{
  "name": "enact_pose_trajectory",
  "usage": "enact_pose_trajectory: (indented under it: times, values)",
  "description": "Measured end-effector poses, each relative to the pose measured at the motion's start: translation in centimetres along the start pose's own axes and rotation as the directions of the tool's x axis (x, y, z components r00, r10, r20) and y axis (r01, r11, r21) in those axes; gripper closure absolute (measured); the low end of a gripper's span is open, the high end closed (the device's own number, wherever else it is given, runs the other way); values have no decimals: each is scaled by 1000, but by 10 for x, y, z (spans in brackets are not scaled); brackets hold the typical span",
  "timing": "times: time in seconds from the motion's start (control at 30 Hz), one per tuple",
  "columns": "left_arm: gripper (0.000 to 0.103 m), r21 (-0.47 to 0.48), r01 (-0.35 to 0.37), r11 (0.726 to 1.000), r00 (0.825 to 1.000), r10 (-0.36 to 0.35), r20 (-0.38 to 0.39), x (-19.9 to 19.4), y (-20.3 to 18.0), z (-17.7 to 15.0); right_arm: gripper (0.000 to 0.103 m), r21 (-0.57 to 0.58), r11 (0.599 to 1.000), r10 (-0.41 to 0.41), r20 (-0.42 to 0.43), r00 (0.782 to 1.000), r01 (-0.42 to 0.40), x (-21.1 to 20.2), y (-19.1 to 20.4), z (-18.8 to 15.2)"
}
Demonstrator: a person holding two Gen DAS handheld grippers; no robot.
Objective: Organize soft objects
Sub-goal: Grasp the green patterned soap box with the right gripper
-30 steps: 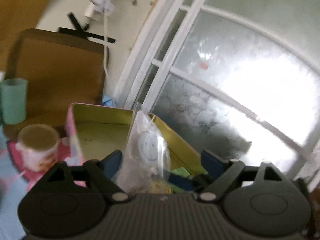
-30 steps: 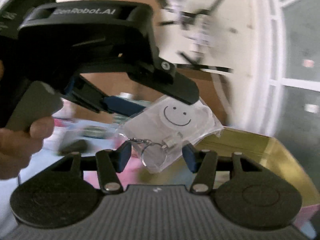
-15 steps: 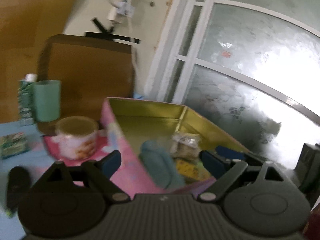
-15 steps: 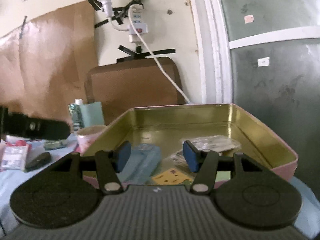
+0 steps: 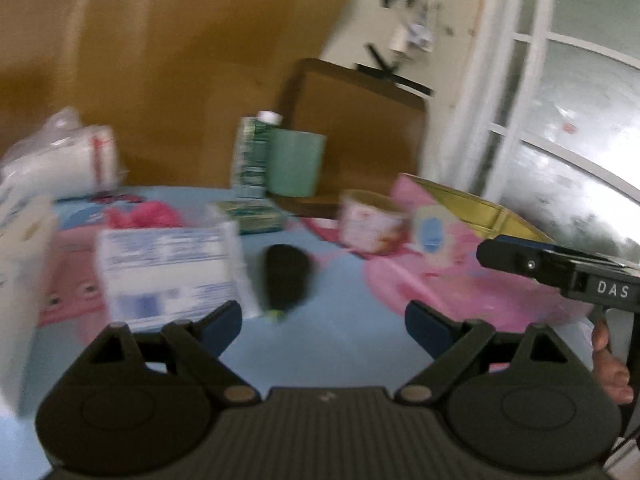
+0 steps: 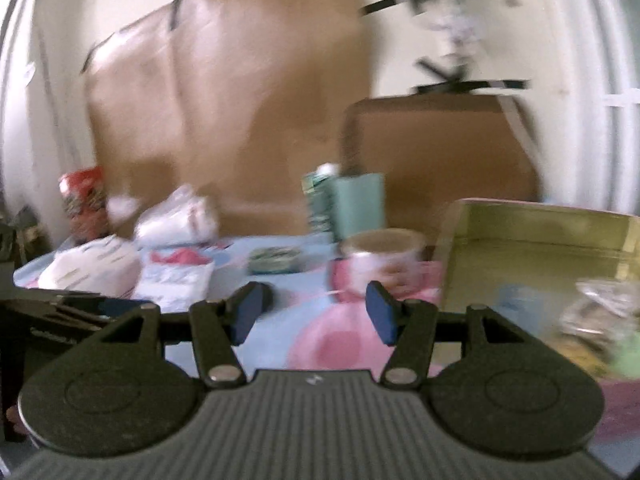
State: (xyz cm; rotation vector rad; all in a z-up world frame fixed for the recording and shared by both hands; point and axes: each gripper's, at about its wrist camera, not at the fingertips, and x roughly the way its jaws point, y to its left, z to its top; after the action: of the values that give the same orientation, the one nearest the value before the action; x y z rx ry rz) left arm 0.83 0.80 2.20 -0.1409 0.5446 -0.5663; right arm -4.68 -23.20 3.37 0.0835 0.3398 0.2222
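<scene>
Your left hand-held gripper and right hand-held gripper both stand spread, empty. The white soft pack lies on the counter, left of the tin.

Black tongs, blue pads, silver screws.

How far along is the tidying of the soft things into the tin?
Done: the gold-lined pink tin already holds a clear crinkly packet. In hand: nothing; both hand-held grippers, left and right, are open. Left: the white wrapped pack and pink cloth still on the table.
</scene>
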Motion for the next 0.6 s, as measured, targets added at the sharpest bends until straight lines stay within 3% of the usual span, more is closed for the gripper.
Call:
enact_pose_trajectory:
  times: [0.17, 0.33, 0.6]
  values:
    - [11, -97, 27, 995, 1000, -26, 13, 0, 24, -5, 42, 1, 1000, 15, -55, 998, -15, 61, 16, 25]
    - [11, -119, 71, 990, 996, -63, 64, -7, 27, -7, 19, 17, 1000, 27, -144, 989, -25, 135, 24, 51]
    - [9, -155, 107, 982, 992, -96, 76, -8, 34, -7, 14, 28, 999, -15, -327, 945, 26, 229, 34, 51]
